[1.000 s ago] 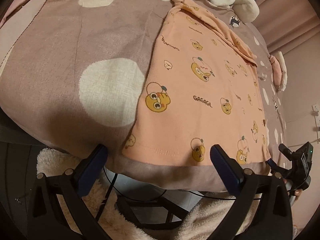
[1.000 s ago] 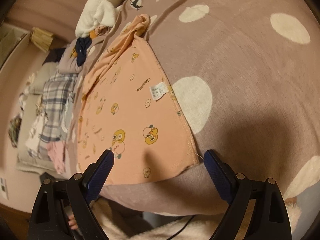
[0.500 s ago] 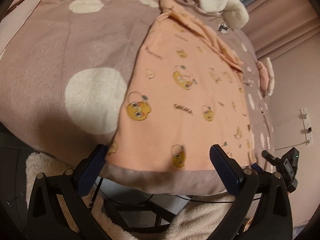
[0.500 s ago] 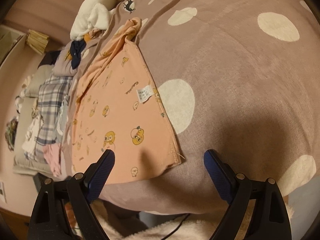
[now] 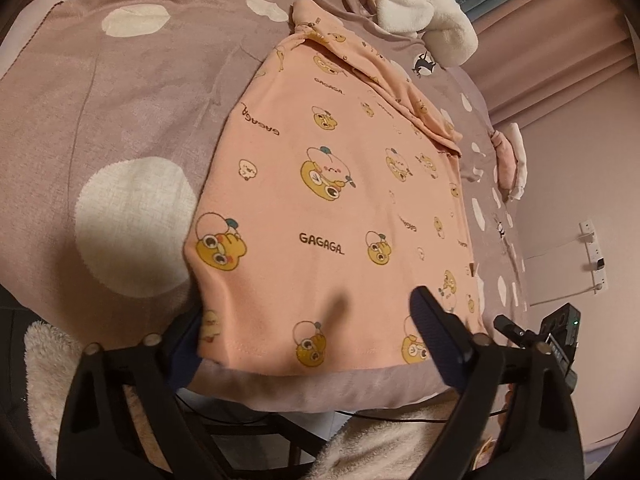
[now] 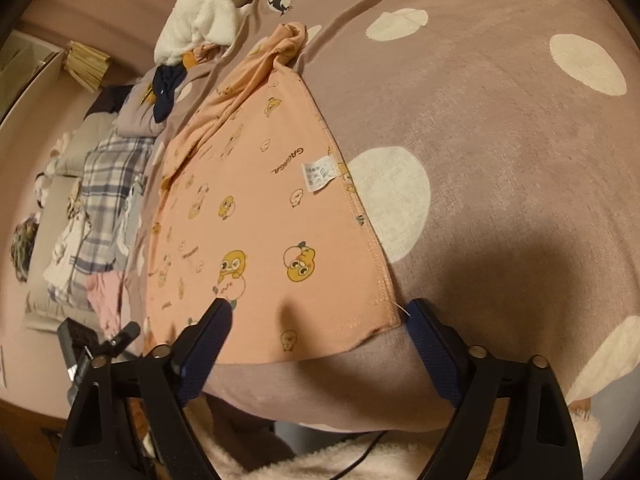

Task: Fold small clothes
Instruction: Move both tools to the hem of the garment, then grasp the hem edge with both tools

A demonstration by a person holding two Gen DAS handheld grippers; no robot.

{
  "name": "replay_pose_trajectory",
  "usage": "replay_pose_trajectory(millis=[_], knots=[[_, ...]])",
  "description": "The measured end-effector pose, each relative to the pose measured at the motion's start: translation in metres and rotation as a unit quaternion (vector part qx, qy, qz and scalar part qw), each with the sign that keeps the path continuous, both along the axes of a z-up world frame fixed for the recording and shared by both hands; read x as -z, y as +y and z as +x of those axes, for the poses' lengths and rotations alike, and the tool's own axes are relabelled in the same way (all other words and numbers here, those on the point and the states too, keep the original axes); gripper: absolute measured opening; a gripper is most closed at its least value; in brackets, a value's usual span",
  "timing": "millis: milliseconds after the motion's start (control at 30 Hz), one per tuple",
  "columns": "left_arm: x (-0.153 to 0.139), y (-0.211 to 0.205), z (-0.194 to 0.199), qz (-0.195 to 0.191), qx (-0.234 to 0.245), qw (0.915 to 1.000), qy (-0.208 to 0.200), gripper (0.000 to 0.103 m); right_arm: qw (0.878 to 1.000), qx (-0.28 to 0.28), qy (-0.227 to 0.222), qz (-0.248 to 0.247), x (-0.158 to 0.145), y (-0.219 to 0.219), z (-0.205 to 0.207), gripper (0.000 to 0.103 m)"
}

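Note:
A small peach shirt (image 5: 340, 208) with yellow cartoon prints and "GAGAGA" lettering lies flat on a mauve bedspread, hem toward me. It also shows in the right wrist view (image 6: 260, 232), with a white care label (image 6: 318, 174) near its right edge. My left gripper (image 5: 308, 332) is open over the hem's left corner; its left finger sits under the lifted cloth edge. My right gripper (image 6: 316, 332) is open astride the hem's right corner, touching nothing that I can see.
The mauve bedspread (image 5: 120, 120) with cream dots covers the surface; its front edge drops just below the hem. White plush bedding (image 5: 420, 4) lies at the far end. A pile of plaid clothes (image 6: 100, 200) lies left in the right wrist view.
Both grippers have moved forward to the shirt's hem. The left finger of my left gripper has slipped under the hem's left corner, which now bulges up.

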State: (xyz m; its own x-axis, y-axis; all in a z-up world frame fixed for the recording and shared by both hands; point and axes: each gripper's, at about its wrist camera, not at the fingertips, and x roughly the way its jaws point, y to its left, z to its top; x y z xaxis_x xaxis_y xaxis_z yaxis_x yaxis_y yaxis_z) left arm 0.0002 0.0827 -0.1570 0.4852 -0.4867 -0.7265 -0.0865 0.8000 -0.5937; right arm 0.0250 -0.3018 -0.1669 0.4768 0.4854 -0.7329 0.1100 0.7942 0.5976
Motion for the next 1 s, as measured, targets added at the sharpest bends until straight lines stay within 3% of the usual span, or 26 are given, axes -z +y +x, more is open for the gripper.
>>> replay_pose_trajectory(millis=[100, 167, 233, 300, 367, 500, 633, 767, 1000], knots=[[0.002, 0.005, -0.001, 0.008, -0.007, 0.9999, 0.005, 0.066, 1.0, -0.002, 0.0, -0.009, 0.001, 0.0, 0.001, 0.067], [0.002, 0.008, 0.0, 0.01, -0.005, 0.9999, 0.008, 0.053, 0.999, -0.008, 0.009, -0.044, 0.001, 0.003, 0.002, 0.049], [0.003, 0.012, -0.001, 0.021, -0.011, 0.9996, 0.015, 0.033, 0.997, -0.004, 0.014, -0.072, 0.001, 0.003, 0.002, 0.025], [0.003, 0.012, -0.002, 0.039, -0.013, 0.999, 0.014, 0.016, 0.998, 0.001, 0.016, -0.062, 0.002, 0.0, 0.002, 0.015], [0.003, 0.007, -0.002, 0.051, 0.006, 0.9986, 0.01, 0.007, 0.999, 0.008, 0.021, -0.048, 0.006, -0.003, 0.003, 0.012], [0.003, 0.006, -0.001, 0.058, 0.012, 0.9982, 0.008, 0.006, 0.999, 0.008, 0.007, -0.049, 0.002, -0.002, -0.001, 0.009], [-0.001, 0.009, 0.001, 0.036, 0.006, 0.9993, 0.009, 0.006, 0.999, 0.01, -0.01, -0.032, -0.006, -0.001, 0.0, 0.008], [-0.009, 0.007, 0.001, 0.048, 0.011, 0.9988, 0.0, 0.006, 0.999, 0.011, -0.028, -0.023, -0.015, 0.0, 0.003, 0.008], [-0.031, 0.014, 0.006, 0.014, -0.004, 0.9997, -0.021, 0.006, 0.999, 0.012, -0.053, -0.009, -0.031, 0.0, 0.009, 0.008]])
